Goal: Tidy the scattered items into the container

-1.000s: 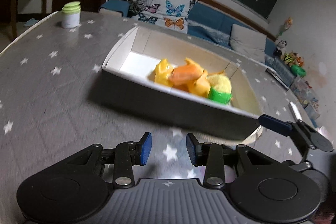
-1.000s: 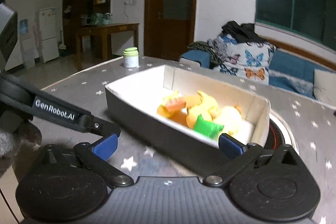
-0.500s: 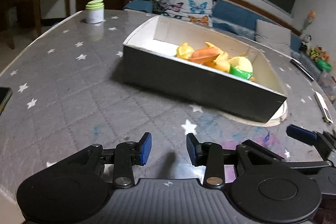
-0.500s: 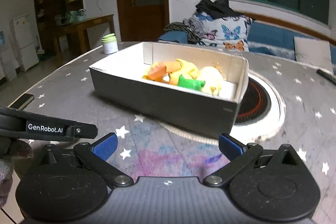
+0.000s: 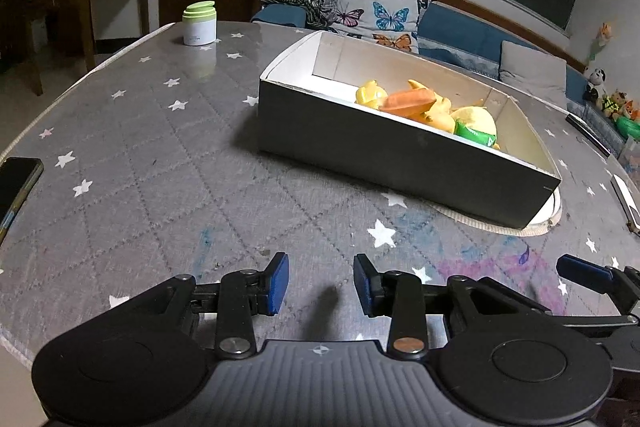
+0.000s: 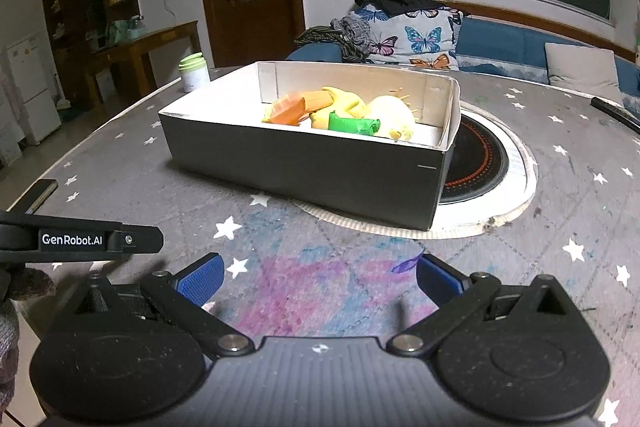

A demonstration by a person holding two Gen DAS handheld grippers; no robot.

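Note:
A dark cardboard box (image 5: 384,151) with a white inside stands on the grey star-patterned table (image 5: 160,163). It also shows in the right wrist view (image 6: 304,163). In it lie yellow toys (image 6: 390,115), an orange toy (image 6: 296,107) and a green toy (image 6: 352,125). My left gripper (image 5: 320,285) is open and empty, low over the table in front of the box. My right gripper (image 6: 318,277) is wide open and empty, also in front of the box. The right gripper's fingertip shows at the right edge of the left wrist view (image 5: 580,271).
A white jar with a green lid (image 5: 199,23) stands at the table's far left. A black phone (image 5: 16,183) lies at the left edge. A round hob (image 6: 480,163) lies partly under the box. A dark remote (image 6: 614,113) lies far right. A sofa with cushions stands behind.
Both grippers have drawn back from the box and toward the table's near edge. The box and toys now sit farther away. Jaw openings have not changed.

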